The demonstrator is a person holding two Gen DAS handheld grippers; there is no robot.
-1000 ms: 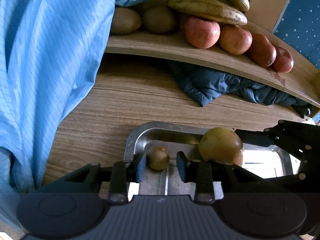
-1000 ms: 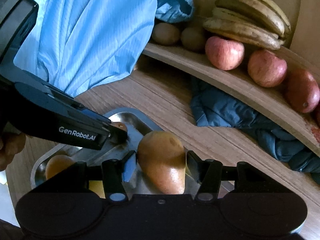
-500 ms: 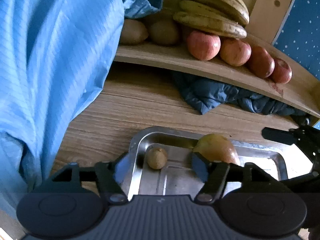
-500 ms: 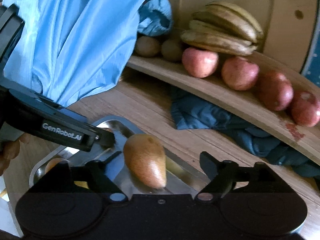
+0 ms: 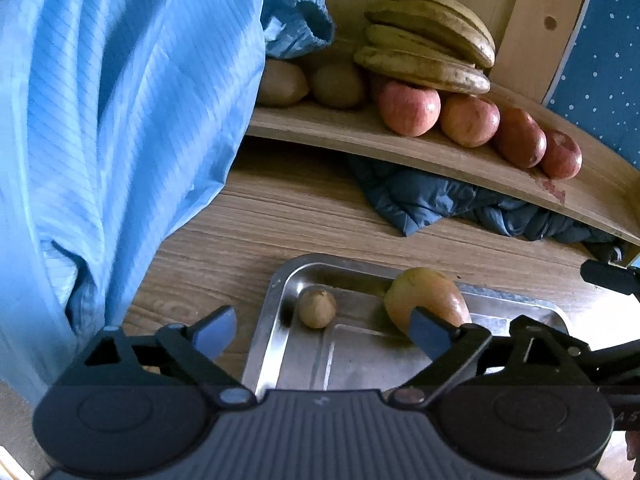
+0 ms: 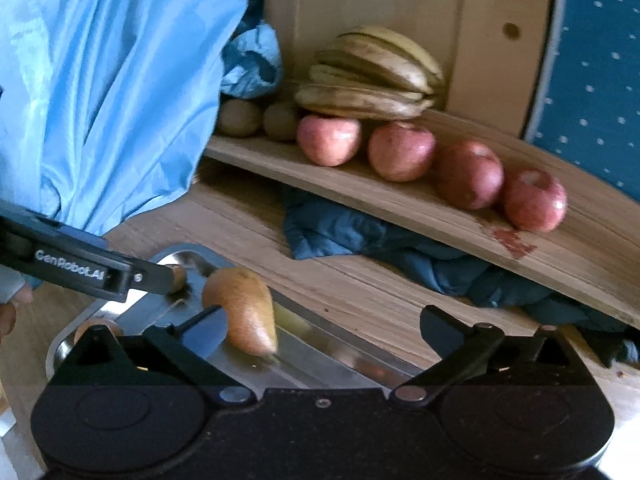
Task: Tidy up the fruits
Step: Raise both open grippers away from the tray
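Note:
A small brown kiwi (image 5: 317, 307) and a yellow-brown pear (image 5: 428, 300) lie in the steel tray (image 5: 276, 308) on the wooden table. My left gripper (image 5: 322, 332) hovers just short of the kiwi, its jaws opening wide and its pads clear of the fruit. In the right wrist view the pear (image 6: 244, 312) lies free on the tray (image 6: 304, 356) beside the left finger (image 6: 208, 334) of my right gripper (image 6: 322, 332). That gripper's jaws are opening too and hold nothing. The left gripper's finger (image 6: 100, 272) half hides the kiwi (image 6: 176, 276).
A curved wooden shelf (image 5: 440, 156) behind the tray carries bananas (image 5: 428, 56), several red apples (image 5: 408, 108) and kiwis (image 5: 338, 84). A dark blue cloth (image 5: 440, 200) lies under it. Light blue fabric (image 5: 120, 120) hangs at the left. Another orange fruit (image 6: 96, 326) sits in the tray's near corner.
Both grippers have opened: the left let go of the kiwi, the right let go of the pear. Both have drawn back and up from the tray, where the fruits now lie.

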